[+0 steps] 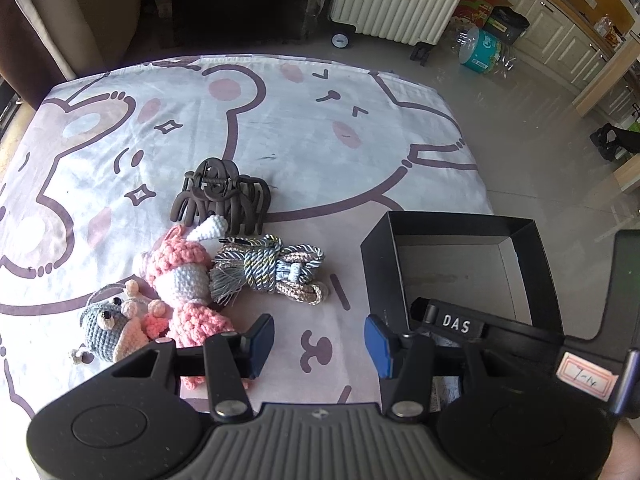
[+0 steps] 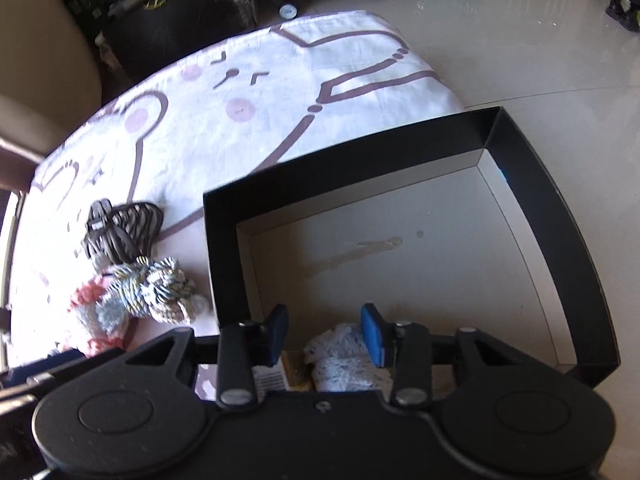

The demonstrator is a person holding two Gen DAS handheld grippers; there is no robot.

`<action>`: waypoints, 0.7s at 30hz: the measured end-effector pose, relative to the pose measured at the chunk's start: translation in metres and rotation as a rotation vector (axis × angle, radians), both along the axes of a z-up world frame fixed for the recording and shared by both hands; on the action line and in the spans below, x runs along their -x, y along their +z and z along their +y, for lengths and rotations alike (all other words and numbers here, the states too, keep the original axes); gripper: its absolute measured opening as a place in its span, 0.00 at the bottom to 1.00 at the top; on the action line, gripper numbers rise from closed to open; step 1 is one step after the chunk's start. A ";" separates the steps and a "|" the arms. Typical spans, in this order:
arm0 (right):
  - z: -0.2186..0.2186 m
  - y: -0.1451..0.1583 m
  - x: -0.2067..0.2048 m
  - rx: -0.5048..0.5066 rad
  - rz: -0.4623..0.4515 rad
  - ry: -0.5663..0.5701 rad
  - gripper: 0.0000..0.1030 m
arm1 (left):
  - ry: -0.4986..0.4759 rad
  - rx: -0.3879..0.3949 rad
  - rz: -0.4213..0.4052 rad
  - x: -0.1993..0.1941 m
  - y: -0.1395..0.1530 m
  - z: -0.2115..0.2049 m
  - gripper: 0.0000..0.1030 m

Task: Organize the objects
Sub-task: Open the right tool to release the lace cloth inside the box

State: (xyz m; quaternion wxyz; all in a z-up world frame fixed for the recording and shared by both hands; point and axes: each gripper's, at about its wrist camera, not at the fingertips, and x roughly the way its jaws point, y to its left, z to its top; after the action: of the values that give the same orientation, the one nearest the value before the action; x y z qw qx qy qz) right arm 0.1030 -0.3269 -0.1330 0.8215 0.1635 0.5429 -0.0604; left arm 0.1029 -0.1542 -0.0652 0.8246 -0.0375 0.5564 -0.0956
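Hair claw (image 1: 222, 196) beside rope bundle (image 1: 276, 270)

On the printed sheet (image 1: 280, 120), the hair claw (image 1: 220, 196) lies behind the crochet doll (image 1: 184, 276) and cord bundle (image 1: 276, 268), box (image 1: 536, 264) to their right.

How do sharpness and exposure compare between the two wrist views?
Left wrist: sharp; hair claw and crochet doll crisp, fisheye bending the cloth edges. Right wrist: softer and smeared; cloth overexposed, glare on the floor, black box edges clear.

Bright daylight, glare on the floor (image 2: 520, 40); right wrist view blurred, fisheye-bent edges.
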 end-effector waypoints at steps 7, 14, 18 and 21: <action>-0.010 0.022 0.016 0.010 -0.046 -0.049 0.41 | -0.020 -0.012 -0.009 0.004 0.003 -0.003 0.50; -0.021 0.033 0.038 0.025 -0.054 -0.055 0.41 | -0.053 -0.027 -0.024 0.013 0.009 -0.011 0.50; -0.023 0.041 0.050 0.026 -0.071 -0.050 0.41 | -0.077 -0.065 -0.042 0.019 0.012 -0.014 0.50; -0.021 0.048 0.057 0.047 -0.087 -0.041 0.42 | -0.093 -0.088 -0.054 0.023 0.014 -0.014 0.53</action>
State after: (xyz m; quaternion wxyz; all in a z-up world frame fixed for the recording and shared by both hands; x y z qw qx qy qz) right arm 0.0458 -0.3475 -0.0846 0.8466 0.1576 0.5015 -0.0829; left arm 0.0798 -0.1685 -0.0510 0.8346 0.0273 0.5389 -0.1105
